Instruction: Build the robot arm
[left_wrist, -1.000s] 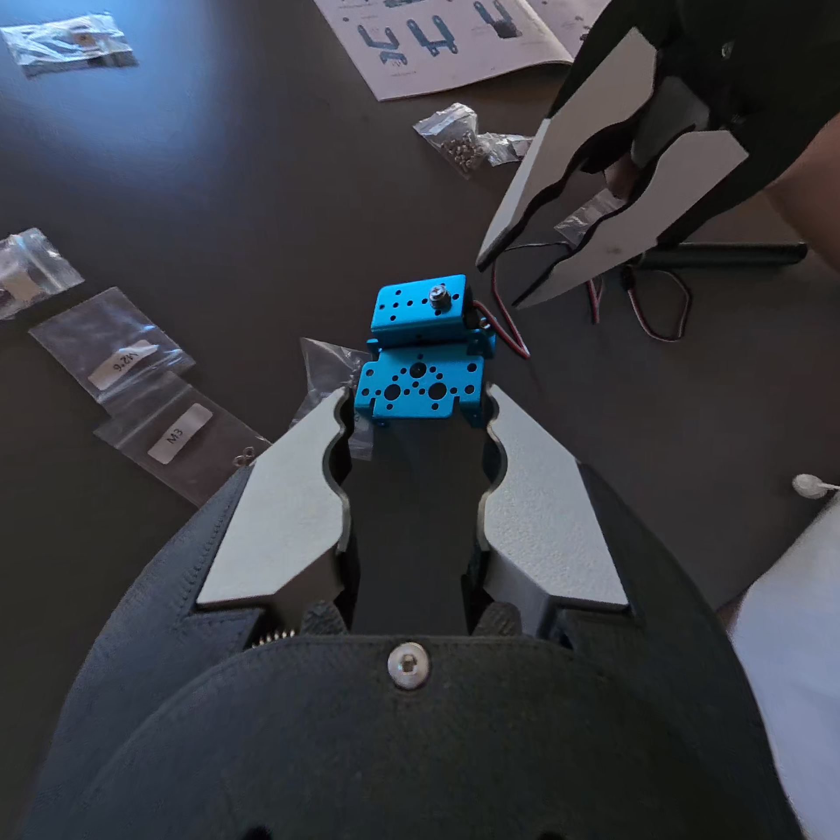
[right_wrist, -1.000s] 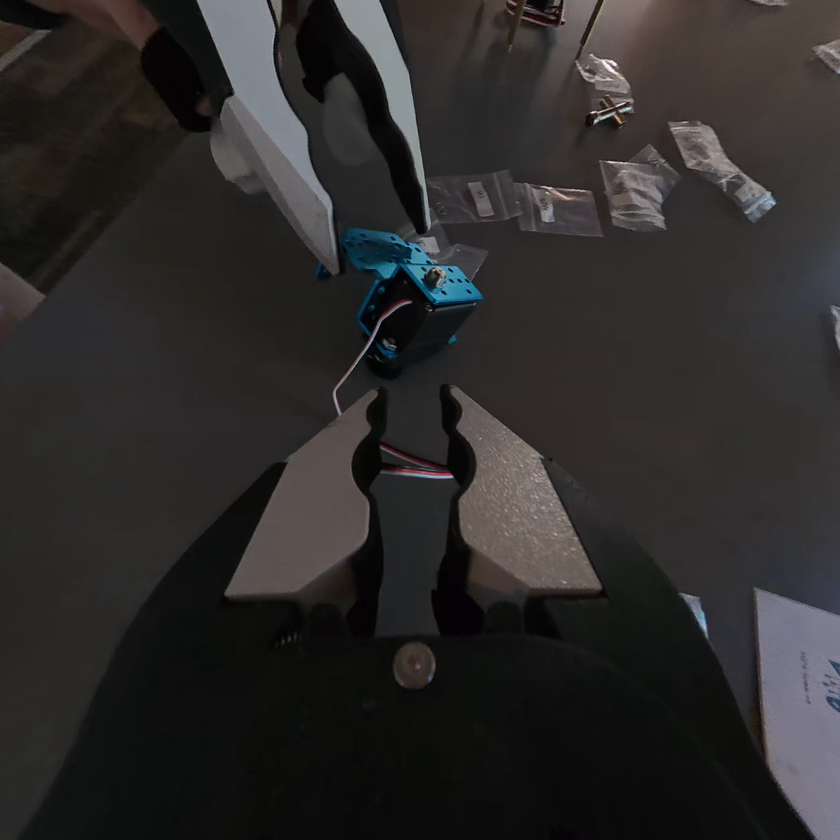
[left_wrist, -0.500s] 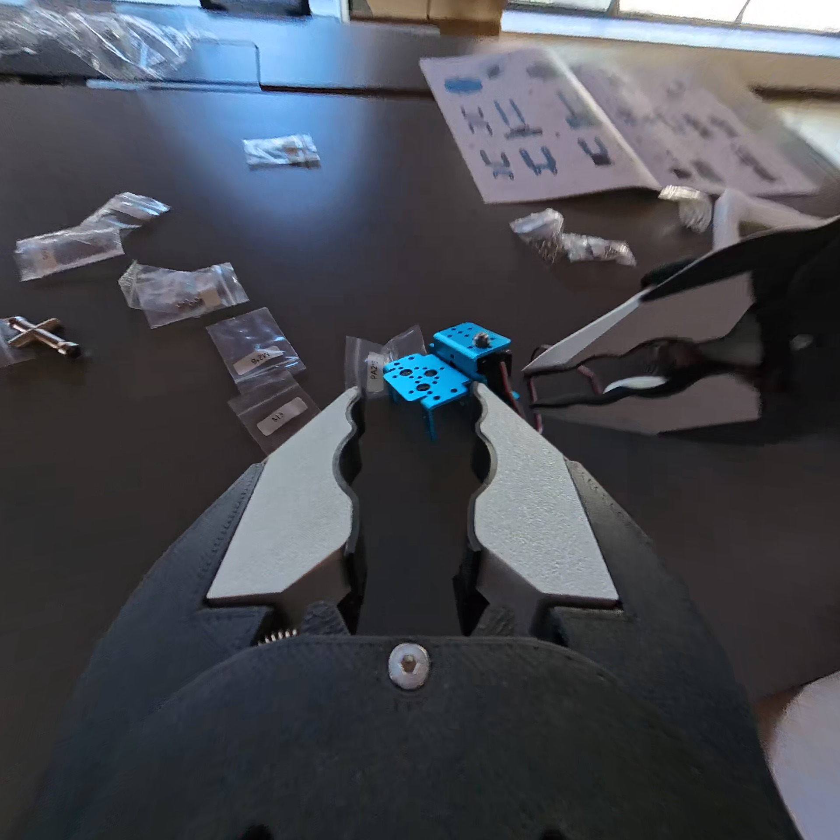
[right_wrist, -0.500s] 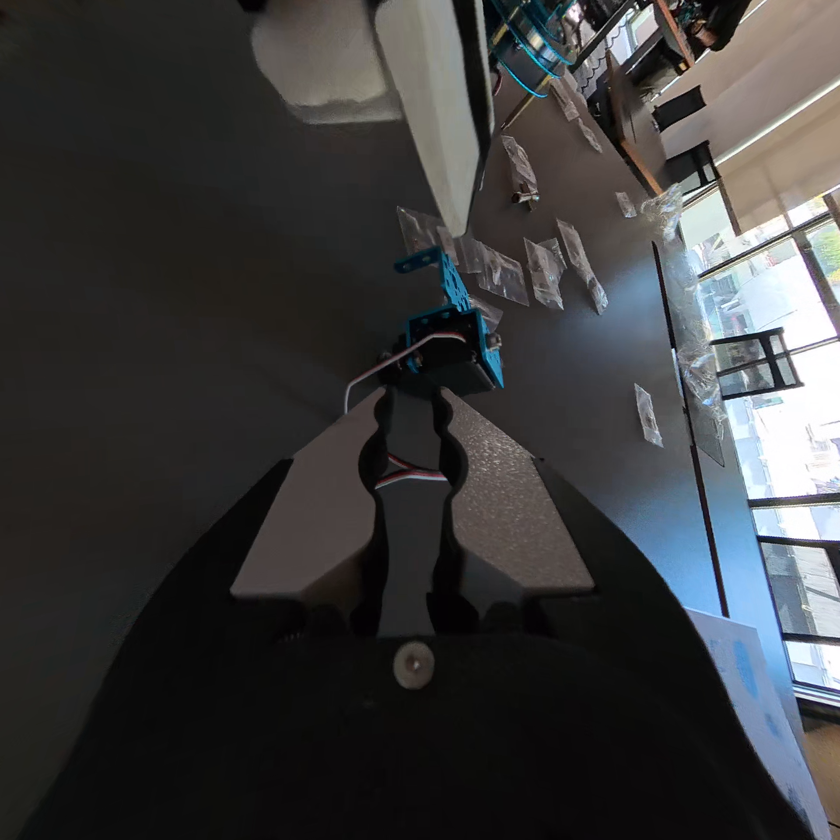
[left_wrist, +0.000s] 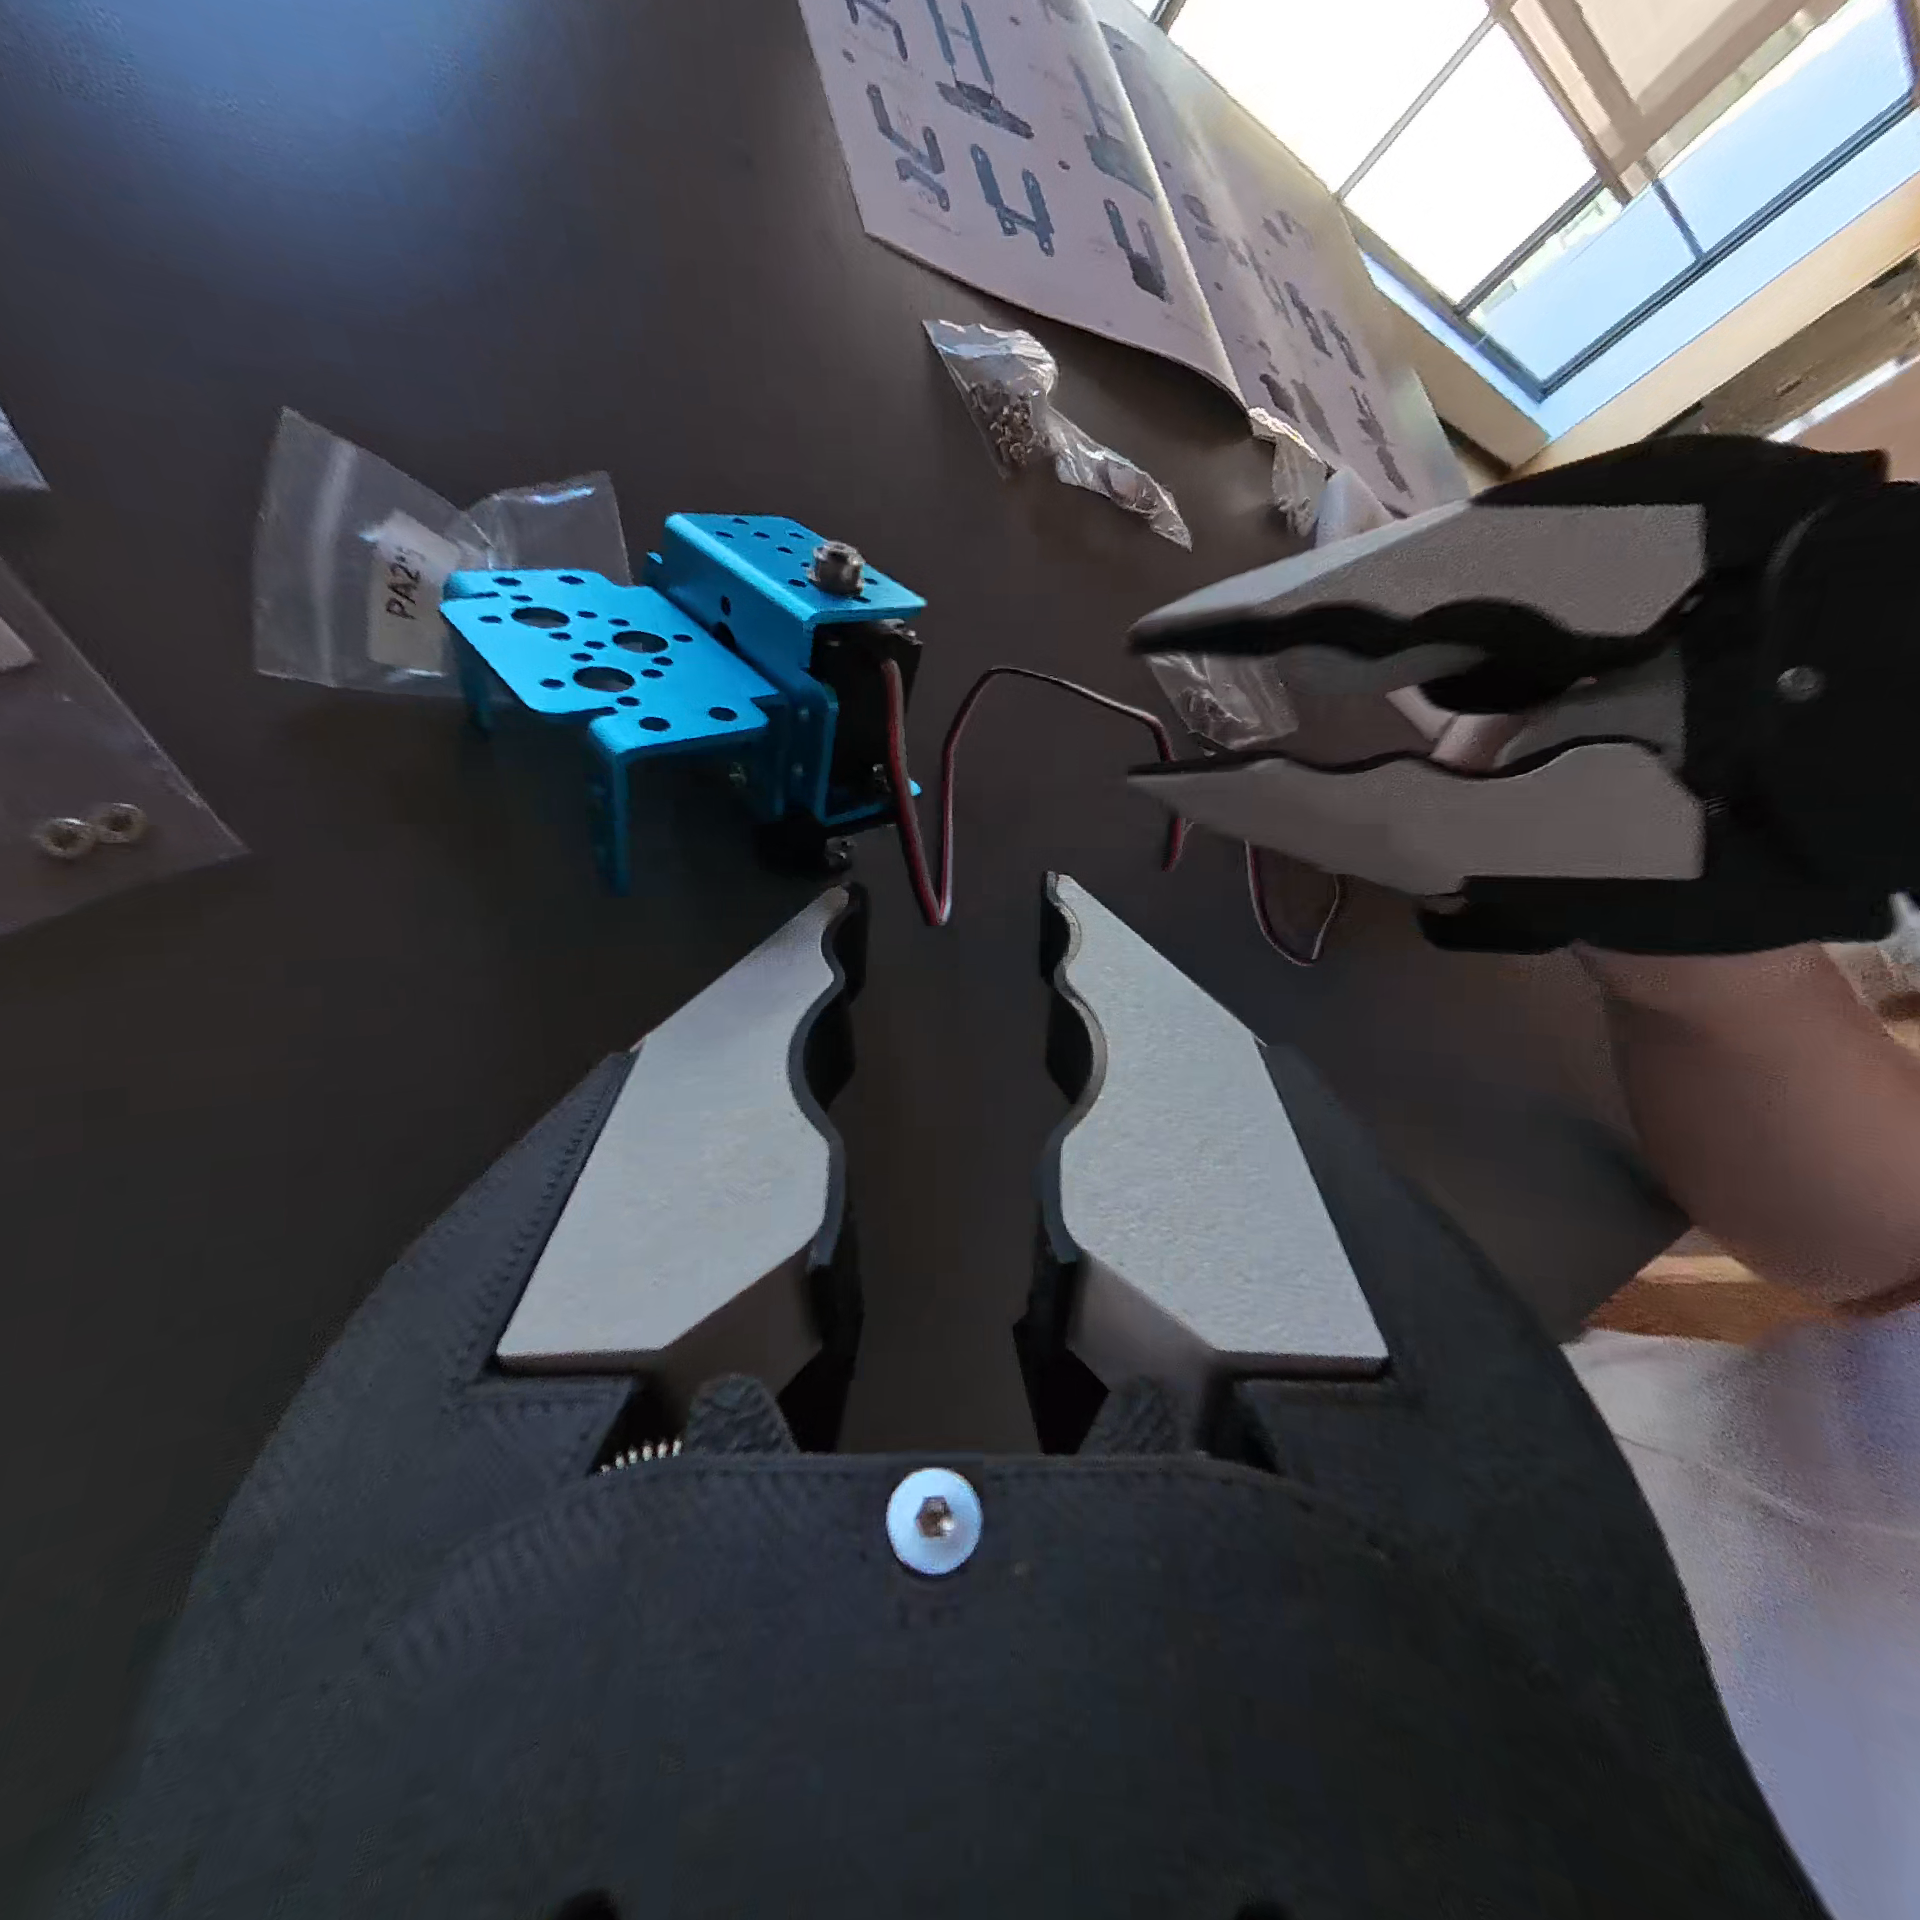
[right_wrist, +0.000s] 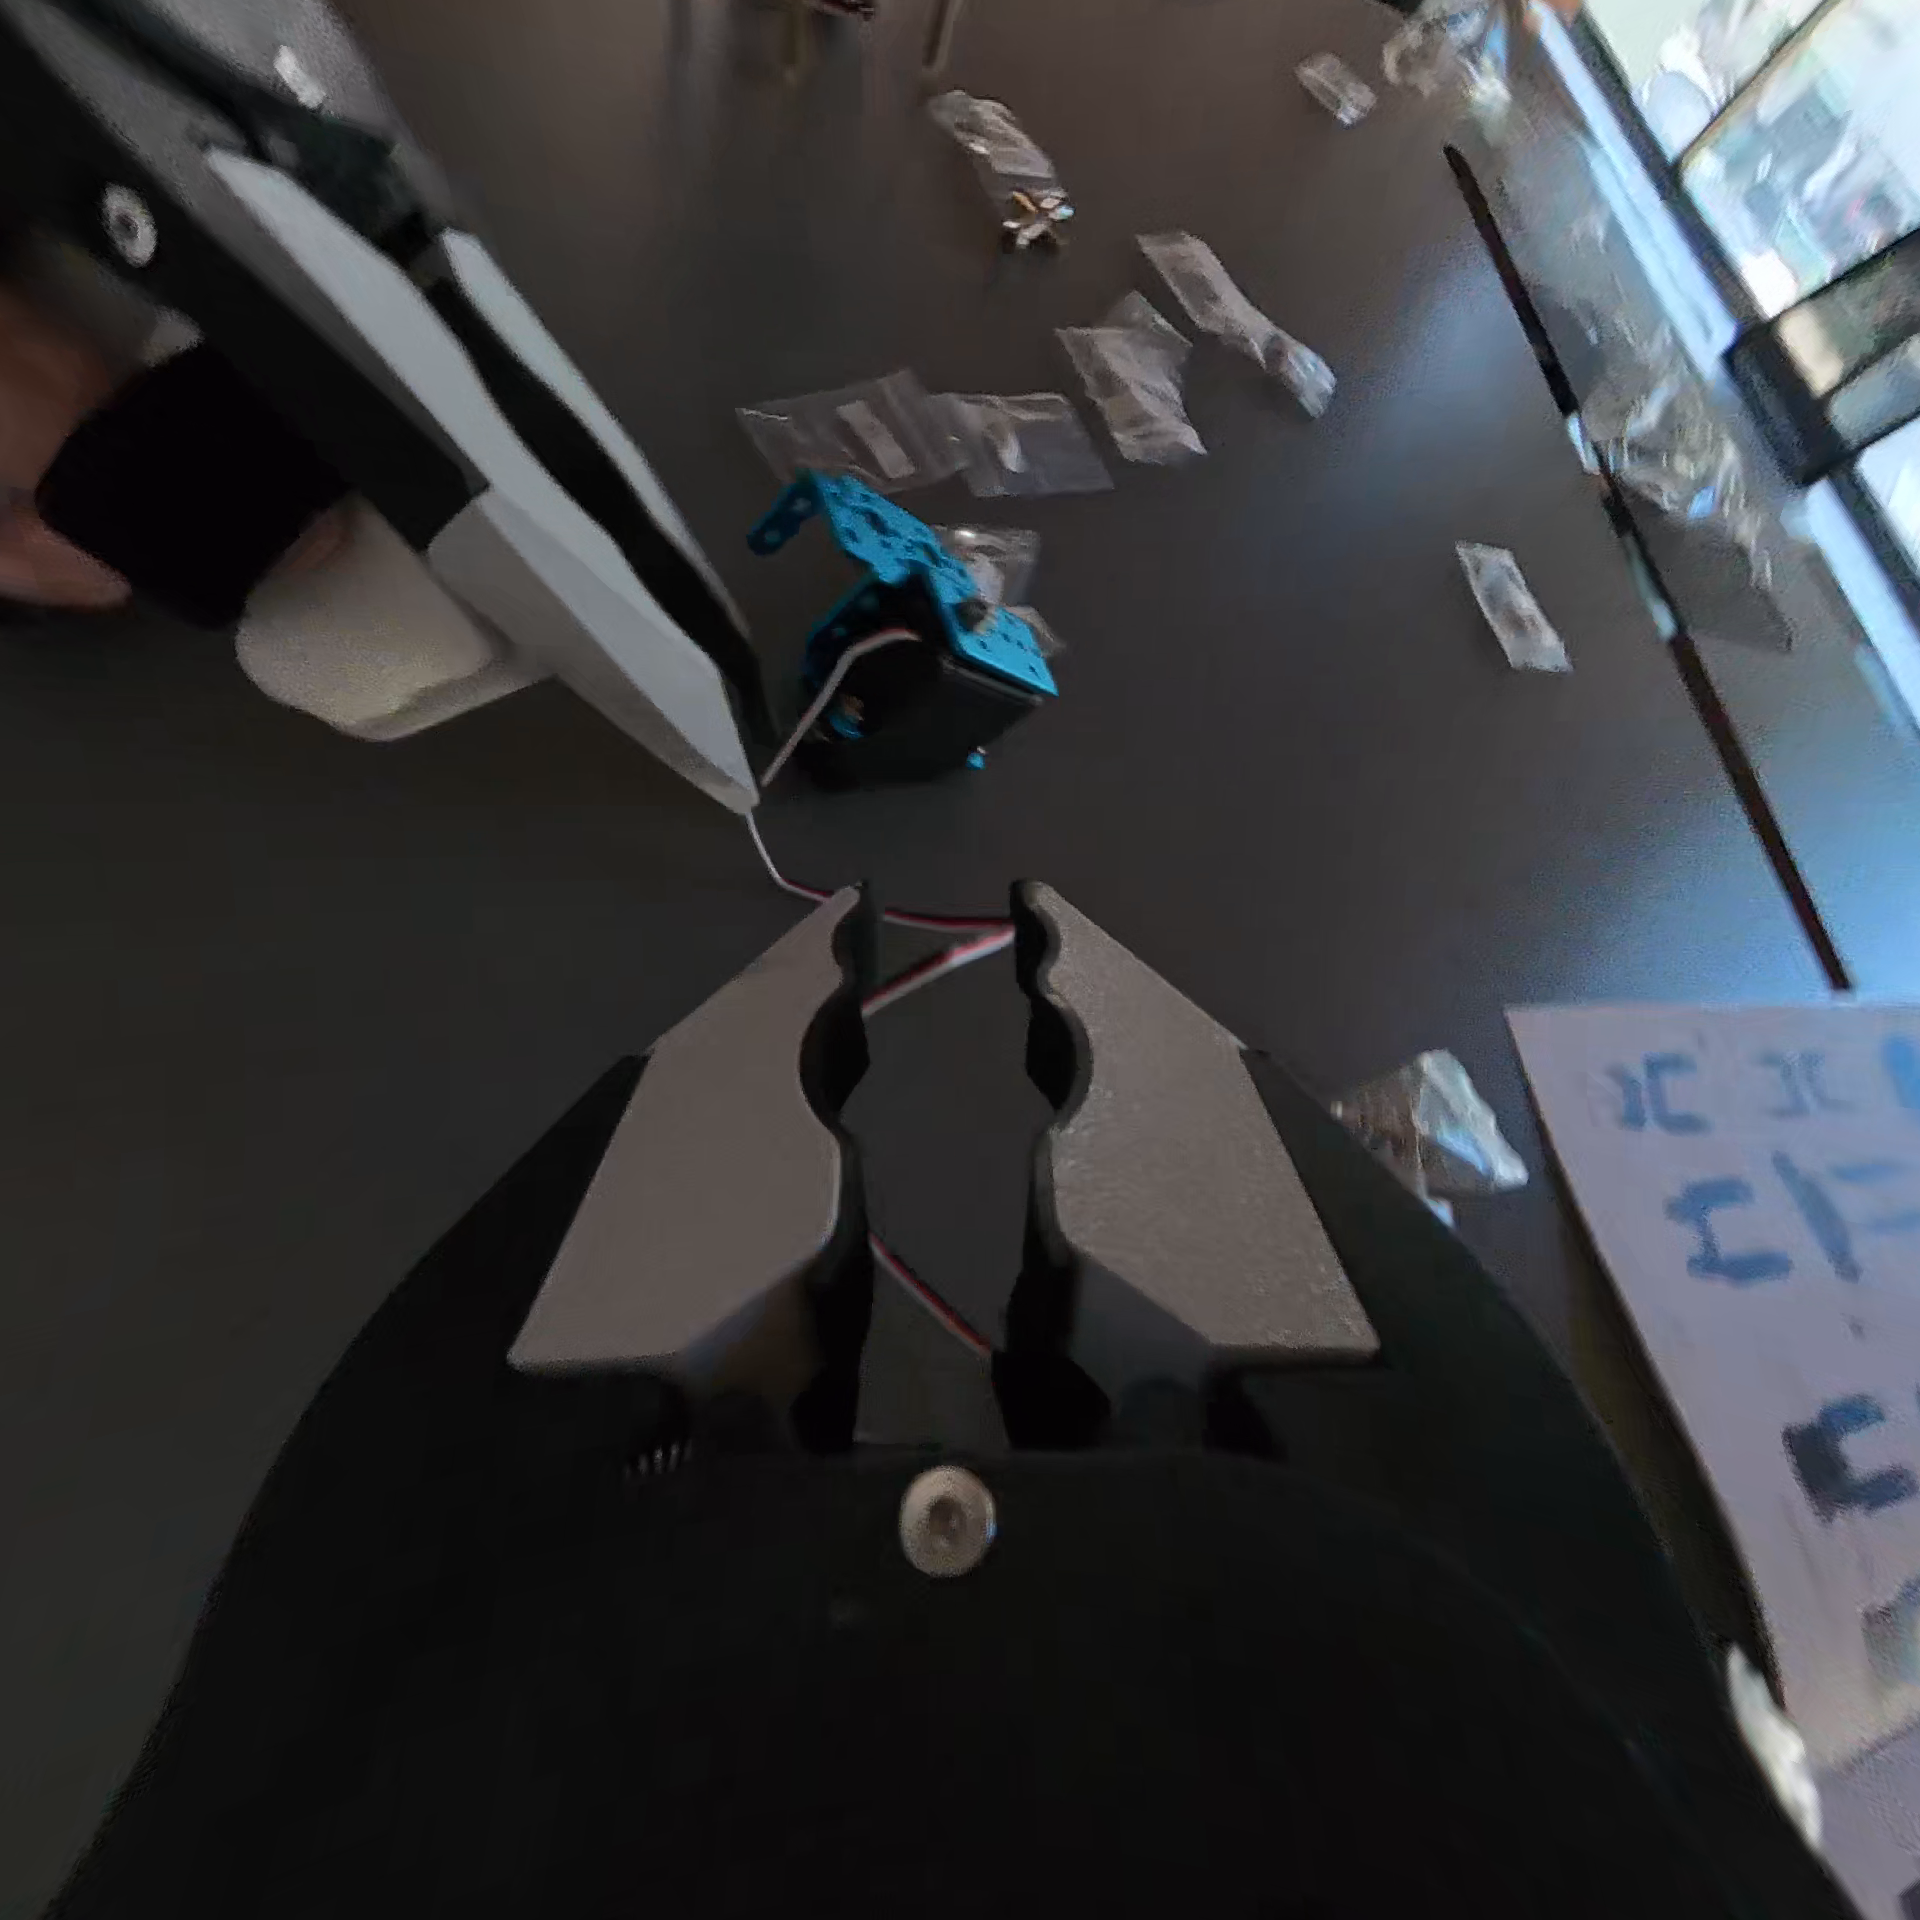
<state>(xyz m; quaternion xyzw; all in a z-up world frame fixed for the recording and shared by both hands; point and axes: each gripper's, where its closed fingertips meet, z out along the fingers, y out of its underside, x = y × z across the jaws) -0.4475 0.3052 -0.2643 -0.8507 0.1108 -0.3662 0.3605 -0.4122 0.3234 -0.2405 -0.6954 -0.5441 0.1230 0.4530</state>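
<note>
Well in from the counter's (left_wrist: 312, 208) edges, the blue bracket assembly (left_wrist: 623, 675) lies on its side, a black servo (left_wrist: 868, 707) clamped in its end and a small metal stud standing on its upper face. It rests partly on a clear labelled bag (left_wrist: 343, 561), so it sits slightly unevenly.

Your left gripper (left_wrist: 945, 894) is empty, with its jaws moderately wide. It hovers just short of the assembly, closest to the low loop of the servo wire (left_wrist: 914, 831), which hangs just ahead of the tips and touches neither finger.

Your right gripper (right_wrist: 935, 899) faces the servo from the opposite side, also with its jaws apart. The wire threads across the gap between its fingers more than once. The gap looks too wide to pinch so thin a lead, so the wire is probably only draped or hooked there. That would explain why it arches up off the counter rather than lying flat, though you can't tell whether it actually bears on a finger.

Beside the assembly lie other parts bags, including one of small screws (left_wrist: 1003, 384) and one holding two nuts (left_wrist: 94, 831). An open printed sheet (left_wrist: 997, 135) lies toward the window-side edge.
</note>
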